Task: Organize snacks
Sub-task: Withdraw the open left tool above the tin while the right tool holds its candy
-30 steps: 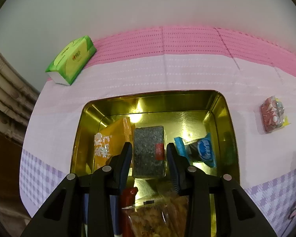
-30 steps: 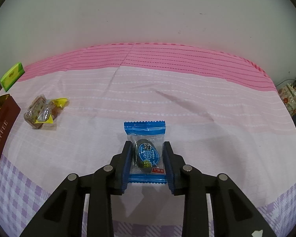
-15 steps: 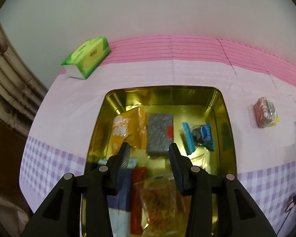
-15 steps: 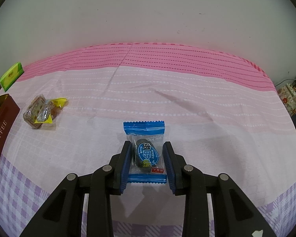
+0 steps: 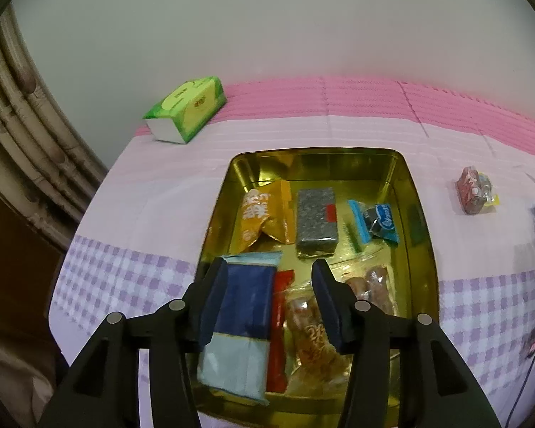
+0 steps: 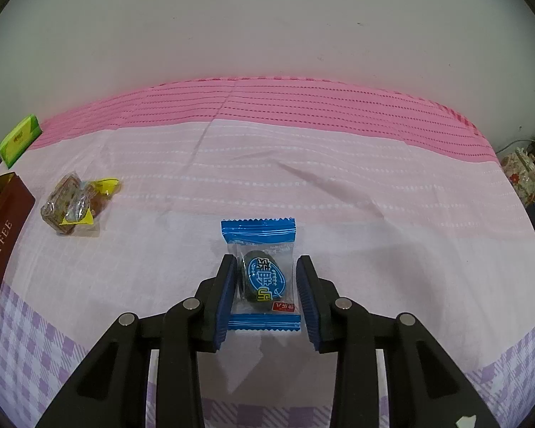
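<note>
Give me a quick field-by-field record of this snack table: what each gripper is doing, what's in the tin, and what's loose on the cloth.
left gripper: above the gold tin, jaws opening, nothing between them
right gripper: closed on the blue candy packet, which lies on the tablecloth
in tin: orange packet, grey block, small blue candy, dark blue packet, others
loose on cloth: clear-wrapped snack
other: green tissue pack by the wall

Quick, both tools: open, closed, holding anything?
Left tool: opening, empty, above the gold tin.
Right tool: closed on the blue candy packet.
</note>
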Available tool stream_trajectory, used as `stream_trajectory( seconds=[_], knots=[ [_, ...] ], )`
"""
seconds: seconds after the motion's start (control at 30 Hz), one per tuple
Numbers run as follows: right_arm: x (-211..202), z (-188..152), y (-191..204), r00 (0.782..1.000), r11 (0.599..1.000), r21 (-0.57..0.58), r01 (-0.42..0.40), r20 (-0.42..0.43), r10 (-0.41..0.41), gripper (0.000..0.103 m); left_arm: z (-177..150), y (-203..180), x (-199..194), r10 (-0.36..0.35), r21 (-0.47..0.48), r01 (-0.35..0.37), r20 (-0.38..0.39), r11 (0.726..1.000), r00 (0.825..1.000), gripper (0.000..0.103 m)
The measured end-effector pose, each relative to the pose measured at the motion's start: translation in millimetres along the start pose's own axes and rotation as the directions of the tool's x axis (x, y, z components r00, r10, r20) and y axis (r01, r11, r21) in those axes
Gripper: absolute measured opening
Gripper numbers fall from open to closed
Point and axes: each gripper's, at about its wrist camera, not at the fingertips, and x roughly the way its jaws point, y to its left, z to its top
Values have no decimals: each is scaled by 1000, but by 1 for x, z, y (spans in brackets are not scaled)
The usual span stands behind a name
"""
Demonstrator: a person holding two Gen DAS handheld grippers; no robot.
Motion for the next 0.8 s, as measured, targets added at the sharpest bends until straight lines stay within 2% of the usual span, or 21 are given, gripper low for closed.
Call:
stream_trajectory(
  seconds=[0.23, 0.37, 0.67, 0.8],
  knots=[
    [3, 5, 1, 999, 1000, 0, 16, -31, -16, 32, -10, 12, -5, 16, -31, -16, 9, 999, 1000, 52],
    [4, 7, 0, 999, 1000, 2, 21, -43, -21, 32, -18, 16, -8, 52, -23, -52, 23, 998, 998, 55],
    [4, 7, 5, 997, 999, -9, 47, -55, -48, 28, -20, 24, -10, 46, -46, -45, 36, 998, 998, 63],
    [2, 7, 10, 995, 997, -30, 67, -66, -68, 27, -22, 26, -8, 34, -47, -33, 28, 998, 999, 63]
  ],
)
